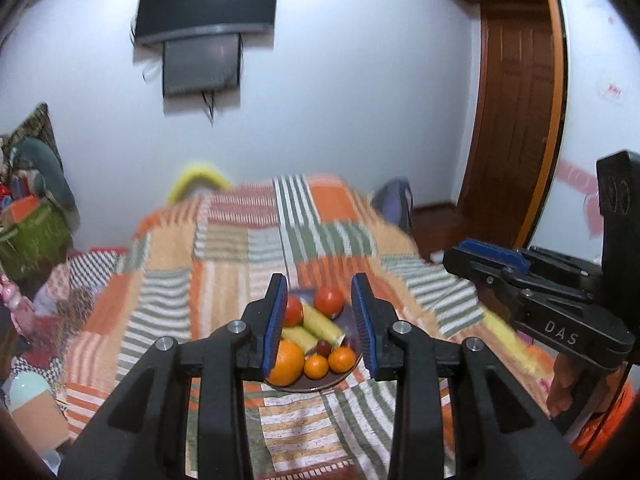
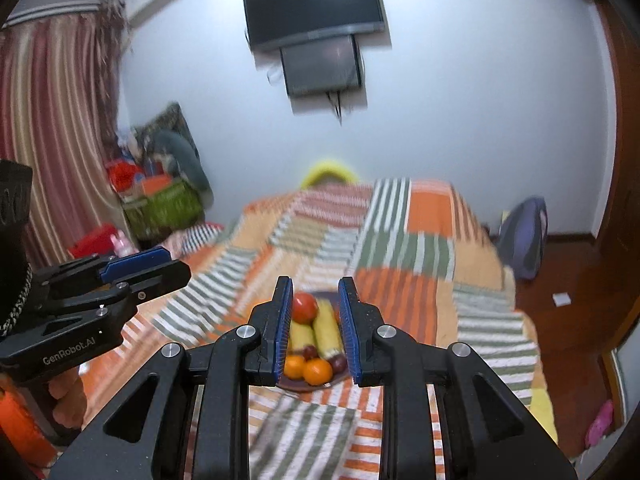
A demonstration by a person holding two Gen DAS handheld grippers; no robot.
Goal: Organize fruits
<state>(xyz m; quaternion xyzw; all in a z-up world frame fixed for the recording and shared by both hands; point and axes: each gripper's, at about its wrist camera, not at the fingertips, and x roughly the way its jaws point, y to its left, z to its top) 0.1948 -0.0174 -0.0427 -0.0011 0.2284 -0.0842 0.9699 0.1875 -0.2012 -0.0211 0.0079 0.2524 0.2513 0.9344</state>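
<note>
A bed [image 1: 224,240] under a striped patchwork blanket [image 2: 400,240] filled the room below a wall-mounted television [image 1: 208,0], and on the blanket's near half sat a dark plate [image 1: 316,388] already piled with fruit: two tomatoes [image 1: 329,299] at the far side, two bananas [image 1: 322,322] across the middle, a large orange [image 1: 286,362] at near left, two small oranges [image 1: 342,359] and dark grapes [image 1: 324,346] beside them. Both grippers hung above the bed, short of the plate, touching nothing. The left gripper [image 1: 320,324] held its fingers wide and empty; the right gripper [image 2: 314,330] held its fingers more narrowly parted, also empty. Seen between each pair of fingers, the pile lay ahead and below. The scene suited either fruit waiting to be sorted or fruit already gathered. Any approach would likely call for a slow descent onto one piece, since the round fruit could roll off the soft bedding.
</note>
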